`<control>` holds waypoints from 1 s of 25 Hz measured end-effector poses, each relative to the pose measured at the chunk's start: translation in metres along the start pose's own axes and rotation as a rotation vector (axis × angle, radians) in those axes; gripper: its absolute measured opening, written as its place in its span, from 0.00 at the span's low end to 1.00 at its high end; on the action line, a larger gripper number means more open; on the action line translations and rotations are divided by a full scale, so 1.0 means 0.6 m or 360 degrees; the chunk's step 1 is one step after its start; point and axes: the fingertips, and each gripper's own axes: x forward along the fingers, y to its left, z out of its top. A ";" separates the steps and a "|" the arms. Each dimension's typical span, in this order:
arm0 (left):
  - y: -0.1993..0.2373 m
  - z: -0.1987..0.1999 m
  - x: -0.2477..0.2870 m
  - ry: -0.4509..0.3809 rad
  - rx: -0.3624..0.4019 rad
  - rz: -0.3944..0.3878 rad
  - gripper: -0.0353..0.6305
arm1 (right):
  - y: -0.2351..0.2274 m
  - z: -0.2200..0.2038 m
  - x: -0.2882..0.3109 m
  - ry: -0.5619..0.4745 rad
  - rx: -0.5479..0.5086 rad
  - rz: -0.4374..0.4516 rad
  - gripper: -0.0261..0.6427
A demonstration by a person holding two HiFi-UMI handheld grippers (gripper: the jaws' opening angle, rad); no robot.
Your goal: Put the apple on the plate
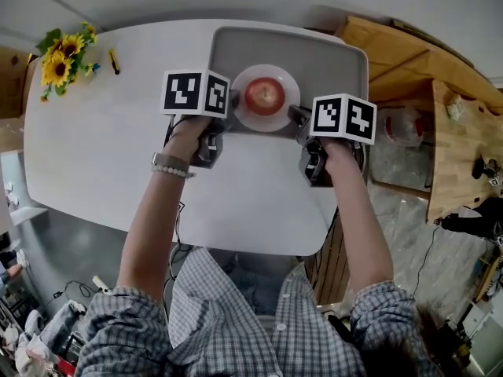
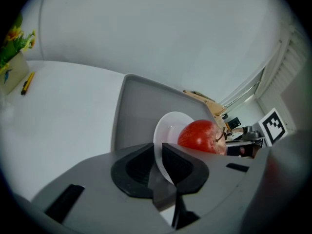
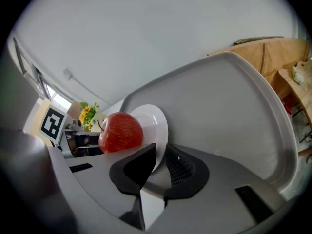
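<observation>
A red apple (image 1: 265, 95) sits on a small white plate (image 1: 284, 115), over the near part of a grey tray (image 1: 330, 57). My left gripper (image 1: 230, 110) is shut on the plate's left rim and my right gripper (image 1: 299, 117) on its right rim. In the left gripper view the plate (image 2: 168, 126) has its edge pinched at the gripper (image 2: 157, 156), with the apple (image 2: 201, 136) just beyond and the tray (image 2: 139, 104) behind. The right gripper view mirrors this: gripper (image 3: 161, 161), plate (image 3: 155, 122), apple (image 3: 121, 132), tray (image 3: 229, 101).
The tray lies at the far edge of a white table (image 1: 102, 155). A bunch of sunflowers (image 1: 61, 53) and a yellow pencil (image 1: 115, 61) lie at the table's far left. Wooden furniture (image 1: 464, 132) stands to the right.
</observation>
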 end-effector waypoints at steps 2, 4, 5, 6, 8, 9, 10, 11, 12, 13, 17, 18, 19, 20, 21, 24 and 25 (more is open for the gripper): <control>0.000 0.002 -0.001 -0.0010 0.0014 -0.0003 0.12 | 0.001 0.002 -0.001 -0.0011 -0.0034 -0.0011 0.11; 0.000 0.005 -0.001 -0.0026 0.0004 -0.0009 0.12 | 0.000 0.003 -0.002 -0.0028 -0.0045 -0.0023 0.11; 0.001 0.006 -0.002 -0.0036 -0.0009 -0.0012 0.12 | -0.001 0.003 -0.003 -0.0037 -0.0047 -0.0028 0.11; 0.002 0.006 -0.004 -0.0045 -0.0022 -0.0016 0.12 | -0.002 0.003 -0.004 -0.0048 -0.0049 -0.0031 0.11; 0.003 0.007 -0.009 -0.0062 -0.0030 -0.0030 0.12 | -0.003 0.005 -0.008 -0.0087 -0.0044 -0.0035 0.11; 0.004 0.007 -0.013 -0.0072 -0.0025 -0.0037 0.12 | -0.005 0.007 -0.012 -0.0116 -0.0034 -0.0041 0.11; 0.004 0.008 -0.019 -0.0085 -0.0017 -0.0042 0.13 | -0.007 0.010 -0.018 -0.0149 -0.0021 -0.0048 0.11; 0.006 0.010 -0.026 -0.0104 -0.0011 -0.0044 0.13 | -0.009 0.013 -0.024 -0.0187 -0.0004 -0.0055 0.11; 0.008 0.012 -0.035 -0.0128 -0.0008 -0.0043 0.13 | -0.009 0.017 -0.032 -0.0229 0.0012 -0.0062 0.11; 0.010 0.014 -0.044 -0.0158 -0.0005 -0.0040 0.13 | -0.009 0.020 -0.042 -0.0276 0.0023 -0.0070 0.11; 0.009 0.018 -0.088 -0.0269 0.0047 -0.0061 0.12 | 0.008 0.033 -0.090 -0.0486 0.0002 -0.0117 0.11; 0.006 0.016 -0.099 -0.0279 0.0074 -0.0078 0.12 | 0.018 0.035 -0.103 -0.0540 -0.0024 -0.0123 0.11; 0.001 0.013 -0.111 -0.0290 0.0104 -0.0098 0.11 | 0.029 0.036 -0.116 -0.0592 -0.0059 -0.0130 0.11; -0.003 0.013 -0.123 -0.0307 0.0133 -0.0121 0.10 | 0.041 0.037 -0.129 -0.0644 -0.0099 -0.0139 0.11; -0.008 0.013 -0.137 -0.0333 0.0160 -0.0148 0.09 | 0.054 0.037 -0.143 -0.0694 -0.0140 -0.0148 0.10; -0.023 0.013 -0.188 -0.0434 0.0234 -0.0228 0.07 | 0.099 0.028 -0.179 -0.0811 -0.0238 -0.0143 0.09; -0.027 0.012 -0.206 -0.0468 0.0260 -0.0251 0.07 | 0.115 0.022 -0.190 -0.0843 -0.0279 -0.0144 0.09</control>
